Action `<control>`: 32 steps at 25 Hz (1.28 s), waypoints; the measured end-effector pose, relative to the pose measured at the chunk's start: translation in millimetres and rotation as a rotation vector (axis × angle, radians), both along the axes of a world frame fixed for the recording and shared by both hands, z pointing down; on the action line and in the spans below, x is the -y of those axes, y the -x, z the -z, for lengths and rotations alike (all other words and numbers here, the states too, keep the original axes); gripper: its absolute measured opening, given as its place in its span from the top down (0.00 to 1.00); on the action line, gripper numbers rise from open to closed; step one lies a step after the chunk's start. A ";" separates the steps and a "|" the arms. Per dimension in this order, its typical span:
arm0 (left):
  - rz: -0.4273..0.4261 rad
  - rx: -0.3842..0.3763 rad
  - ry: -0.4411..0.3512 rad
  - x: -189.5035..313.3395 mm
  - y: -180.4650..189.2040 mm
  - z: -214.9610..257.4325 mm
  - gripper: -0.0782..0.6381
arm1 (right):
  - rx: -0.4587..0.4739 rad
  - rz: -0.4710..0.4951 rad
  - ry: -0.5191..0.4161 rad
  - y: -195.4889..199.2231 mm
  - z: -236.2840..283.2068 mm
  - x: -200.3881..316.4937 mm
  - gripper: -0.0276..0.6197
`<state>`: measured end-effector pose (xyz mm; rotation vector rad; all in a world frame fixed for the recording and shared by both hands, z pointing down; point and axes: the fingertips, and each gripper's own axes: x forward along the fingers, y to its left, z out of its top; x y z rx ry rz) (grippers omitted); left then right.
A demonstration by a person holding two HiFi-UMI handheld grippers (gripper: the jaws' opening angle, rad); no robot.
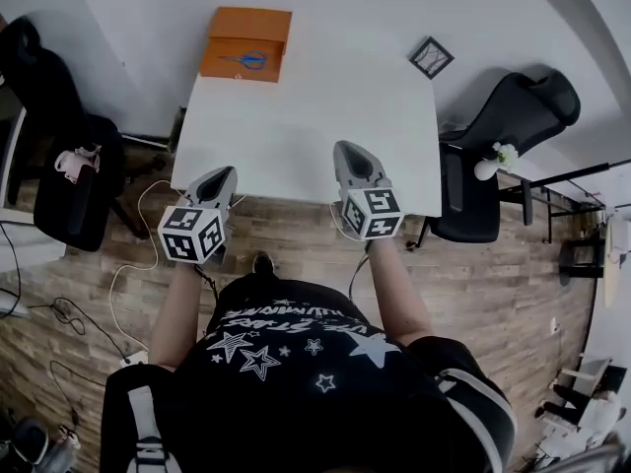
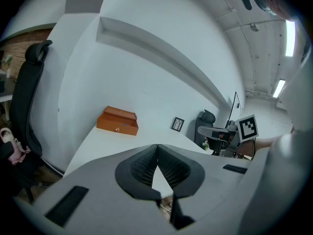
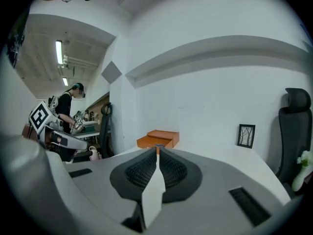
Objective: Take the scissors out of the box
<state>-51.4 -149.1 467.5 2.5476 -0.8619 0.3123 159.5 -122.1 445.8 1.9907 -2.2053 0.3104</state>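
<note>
An open orange box (image 1: 246,43) sits at the far left corner of the white table (image 1: 315,116), and blue-handled scissors (image 1: 252,60) lie inside it. The box (image 2: 117,121) shows far off in the left gripper view and the same box (image 3: 157,139) in the right gripper view. My left gripper (image 1: 223,177) hangs at the table's near edge, jaws touching at the tips, nothing between them. My right gripper (image 1: 353,158) is over the near edge too, shut and empty. Both are well short of the box.
A small framed picture (image 1: 431,57) stands at the table's far right corner. Black office chairs flank the table, one on the left (image 1: 59,156) and one on the right (image 1: 503,136). Cables trail over the wooden floor (image 1: 79,313). A person (image 3: 68,106) stands far off.
</note>
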 end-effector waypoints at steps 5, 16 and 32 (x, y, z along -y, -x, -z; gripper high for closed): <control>0.002 -0.014 0.002 32.1 9.7 0.8 0.87 | -0.018 0.028 0.005 13.2 0.3 30.3 0.88; 0.017 0.002 -0.029 77.0 14.4 3.7 0.87 | -0.085 0.108 0.031 5.5 22.0 109.4 0.88; 0.095 0.022 -0.042 209.7 -4.5 16.5 0.87 | -0.131 0.370 0.258 4.1 7.9 274.0 0.88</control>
